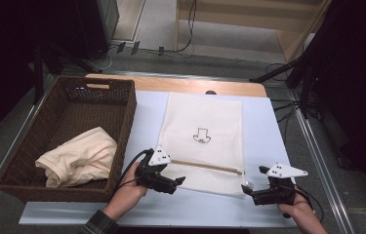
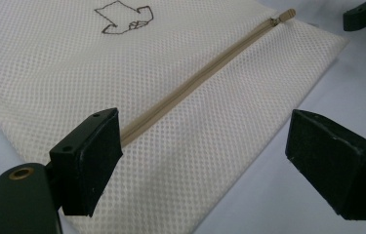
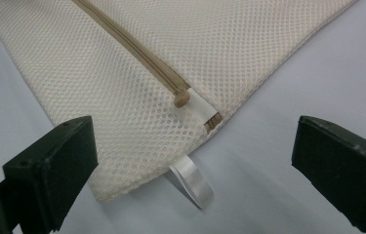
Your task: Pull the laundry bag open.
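A cream mesh laundry bag (image 1: 203, 141) lies flat on the pale blue table, with a small black outline drawing (image 1: 201, 135) on it and a tan zipper (image 1: 205, 166) running across near its front edge. My left gripper (image 1: 179, 181) is open at the bag's near left corner, its jaws astride the zipper's end (image 2: 136, 127). My right gripper (image 1: 245, 188) is open at the near right corner, just short of the tan zipper pull (image 3: 181, 99) and a white ribbon loop (image 3: 193, 185). Nothing is held in either.
A brown wicker basket (image 1: 122, 117) stands at the left with a crumpled cream cloth (image 1: 79, 157) inside. Bare blue table surface (image 1: 263, 136) lies right of the bag. Cables and dark stands sit on the floor beyond the table.
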{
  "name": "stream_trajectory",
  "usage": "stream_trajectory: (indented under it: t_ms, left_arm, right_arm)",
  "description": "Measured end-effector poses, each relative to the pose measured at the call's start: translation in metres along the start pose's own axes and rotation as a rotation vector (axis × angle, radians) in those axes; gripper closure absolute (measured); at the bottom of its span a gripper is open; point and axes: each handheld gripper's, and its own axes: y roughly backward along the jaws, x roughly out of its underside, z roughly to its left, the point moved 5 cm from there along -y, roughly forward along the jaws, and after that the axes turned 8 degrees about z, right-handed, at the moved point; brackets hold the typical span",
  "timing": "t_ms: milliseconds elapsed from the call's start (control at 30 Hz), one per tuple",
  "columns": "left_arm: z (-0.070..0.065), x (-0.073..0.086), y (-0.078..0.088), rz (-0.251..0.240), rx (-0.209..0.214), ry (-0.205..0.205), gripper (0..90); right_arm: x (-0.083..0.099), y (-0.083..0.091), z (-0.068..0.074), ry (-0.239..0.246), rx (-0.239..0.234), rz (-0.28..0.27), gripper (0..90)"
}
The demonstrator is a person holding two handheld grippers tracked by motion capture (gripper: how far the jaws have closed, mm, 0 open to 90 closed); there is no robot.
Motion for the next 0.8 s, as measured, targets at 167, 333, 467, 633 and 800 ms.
stream_trajectory:
  t_ms: [167,333,467,633,800]
  left_arm:
    - [0.000,0.013,0.006,-0.009,-0.010,0.017,13.7]
    - [-0.004,0.026,0.013,-0.012,-0.006,0.034,13.6]
    - [-0.006,0.032,0.016,-0.011,-0.007,0.046,13.6]
    - [-0.007,0.036,0.020,-0.020,-0.004,0.053,13.6]
    - [-0.012,0.037,0.020,-0.015,0.002,0.045,13.7]
  right_arm:
    - [-0.003,-0.005,-0.004,0.009,0.001,0.009,3.1]
    - [-0.009,-0.014,-0.010,0.023,0.003,0.022,3.2]
    - [-0.012,-0.020,-0.014,0.049,-0.014,0.042,3.2]
    - [-0.015,-0.017,-0.019,0.061,-0.074,0.038,4.5]
    - [-0.016,-0.009,-0.029,0.039,-0.162,0.037,21.2]
